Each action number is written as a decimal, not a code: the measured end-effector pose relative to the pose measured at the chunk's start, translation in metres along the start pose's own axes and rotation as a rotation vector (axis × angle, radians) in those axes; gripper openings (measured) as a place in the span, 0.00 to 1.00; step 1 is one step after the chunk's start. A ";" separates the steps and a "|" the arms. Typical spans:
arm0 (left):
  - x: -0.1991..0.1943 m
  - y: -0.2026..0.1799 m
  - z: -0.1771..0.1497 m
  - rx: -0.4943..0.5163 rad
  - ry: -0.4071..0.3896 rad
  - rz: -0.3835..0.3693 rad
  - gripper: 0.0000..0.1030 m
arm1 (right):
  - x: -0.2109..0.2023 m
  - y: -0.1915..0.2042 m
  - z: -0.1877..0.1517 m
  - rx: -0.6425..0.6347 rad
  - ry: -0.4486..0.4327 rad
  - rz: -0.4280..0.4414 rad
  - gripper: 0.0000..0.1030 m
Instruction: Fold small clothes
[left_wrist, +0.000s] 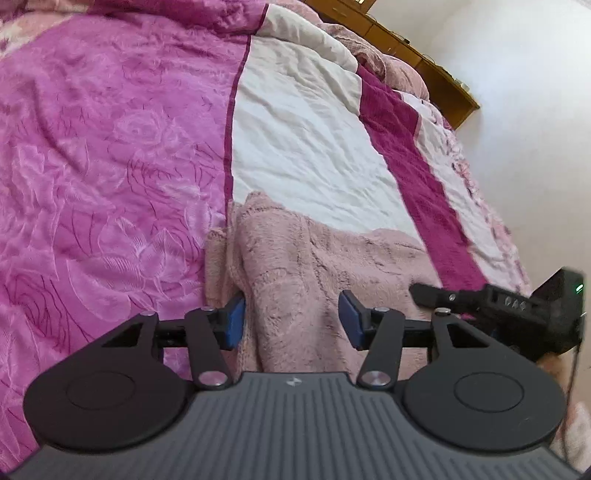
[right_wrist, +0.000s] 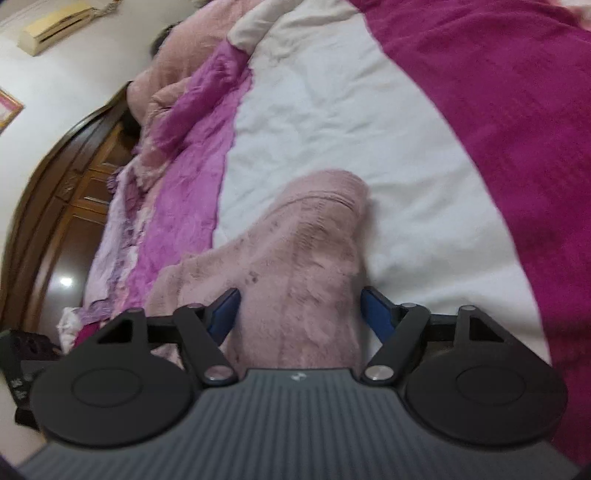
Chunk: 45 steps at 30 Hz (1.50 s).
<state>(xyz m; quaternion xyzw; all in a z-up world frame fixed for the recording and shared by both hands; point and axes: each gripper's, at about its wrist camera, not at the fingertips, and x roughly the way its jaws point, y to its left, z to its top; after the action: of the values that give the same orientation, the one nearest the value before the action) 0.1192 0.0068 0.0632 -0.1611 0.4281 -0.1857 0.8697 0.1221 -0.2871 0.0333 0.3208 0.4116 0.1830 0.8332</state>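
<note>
The left gripper (left_wrist: 291, 319) is standing about half spread over a fuzzy pink garment (left_wrist: 314, 266), which is lying on the bed directly ahead of and beneath its blue pads (left_wrist: 352, 319). A raised ridge of the pile is sitting between the jaws; the left-hand pad is brushing the cloth's edge, while the right-hand pad is standing clear of it, so nothing is being pinched there.

In the right wrist view, the right gripper (right_wrist: 299, 317) is also standing partly spread, straddling a narrow, sleeve-like or leg-like part of the same pink garment (right_wrist: 306, 258). The cloth is filling most of the gap. Whether its pads (right_wrist: 373, 314) are actually pressing on the fabric is hard to say through the blur, though they look just clear of it.

Outward from both grippers, the garment is spreading forward onto the white panel (left_wrist: 303, 140) of the bedspread, with the pink rose-patterned section (left_wrist: 103, 147) off to the left gripper's left and a magenta stripe (left_wrist: 417, 177) to its right. The right gripper (left_wrist: 498, 306) is showing close beside the left one, at its right.

As for progress, the garment is looking rumpled and only loosely laid out, with no crisp fold edges visible. The folding appears to be at an early stage: both grippers seem to be settling onto the near edge, and the actual folding, squaring and smoothing are all apparently still to come.
</note>
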 end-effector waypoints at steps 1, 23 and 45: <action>0.003 -0.001 -0.001 0.023 -0.008 0.018 0.53 | -0.004 0.004 0.000 -0.032 -0.025 0.026 0.46; -0.041 -0.022 0.010 0.080 -0.022 0.091 0.54 | -0.036 0.031 -0.021 -0.073 -0.175 -0.153 0.59; -0.094 -0.058 -0.086 0.216 -0.019 0.190 0.55 | -0.098 0.078 -0.129 -0.248 -0.240 -0.285 0.59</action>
<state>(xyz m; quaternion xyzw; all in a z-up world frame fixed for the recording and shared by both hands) -0.0137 -0.0115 0.1029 -0.0268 0.4106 -0.1459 0.8997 -0.0431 -0.2367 0.0834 0.1738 0.3250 0.0729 0.9268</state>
